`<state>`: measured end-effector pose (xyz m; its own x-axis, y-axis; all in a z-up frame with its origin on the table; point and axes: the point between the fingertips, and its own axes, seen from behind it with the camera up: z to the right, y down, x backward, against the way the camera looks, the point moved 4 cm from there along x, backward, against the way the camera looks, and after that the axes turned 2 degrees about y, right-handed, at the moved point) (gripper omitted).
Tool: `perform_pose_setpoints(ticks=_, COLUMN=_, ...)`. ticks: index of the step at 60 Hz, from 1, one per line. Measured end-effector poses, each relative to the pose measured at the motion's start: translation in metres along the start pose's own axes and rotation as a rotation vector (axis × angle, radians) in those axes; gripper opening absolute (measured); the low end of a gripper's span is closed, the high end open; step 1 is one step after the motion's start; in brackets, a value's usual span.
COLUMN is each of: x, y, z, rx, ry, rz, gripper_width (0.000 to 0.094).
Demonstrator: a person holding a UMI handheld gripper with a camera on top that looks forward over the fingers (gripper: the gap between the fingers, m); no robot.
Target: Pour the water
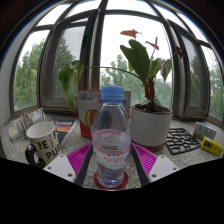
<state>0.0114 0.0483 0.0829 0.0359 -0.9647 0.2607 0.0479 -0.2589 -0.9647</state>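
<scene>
Water fills most of the clear plastic bottle [111,140], so expect it to feel heavy, with thin walls that give and slip if you squeeze hard; take it around the middle, near the label. It stands on a red coaster [111,181] on the table [20,148], between your spread fingers [79,158] with gaps either side. Its cap looks on, and the mug [42,141] nearby hides its inside.

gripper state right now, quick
gripper: open, not holding anything; the water bottle stands between its fingers on a red coaster, with a gap showing at each side.
</scene>
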Motion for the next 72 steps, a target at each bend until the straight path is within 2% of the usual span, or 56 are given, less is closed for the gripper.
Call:
perform_pose_setpoints(ticks=1, x=0.002, y=0.0, z=0.001, rx=-0.004, ry=0.007, rz=-0.011, gripper_width=0.0851)
perform_pose_setpoints(ticks=2, x=0.005, y=-0.001, z=0.0, rx=-0.01, ry=0.015, rz=-0.015, gripper_width=0.086)
perform_pose_setpoints(ticks=4, x=0.01, y=-0.003, z=0.001, rx=-0.023, ry=0.032, rz=-0.027, gripper_width=0.0822)
perform_pose_setpoints(ticks=9, x=0.029, y=-0.012, z=0.005, rx=-0.041, ry=0.079, rz=-0.038, gripper_width=0.0866)
perform_pose_setpoints(ticks=30, x=0.197, y=-0.049, z=-0.036, rx=-0.042, ry=0.202, rz=-0.021, gripper_width=0.0856)
perform_pose_setpoints(ticks=52, x=0.377, y=-0.014, z=-0.104, rx=-0.044, ry=0.313, rz=-0.049, gripper_width=0.0855)
perform_pose_setpoints(ticks=72, x=0.453, y=-0.003, z=-0.139, rx=-0.033, ry=0.341, rz=-0.055, gripper_width=0.085)
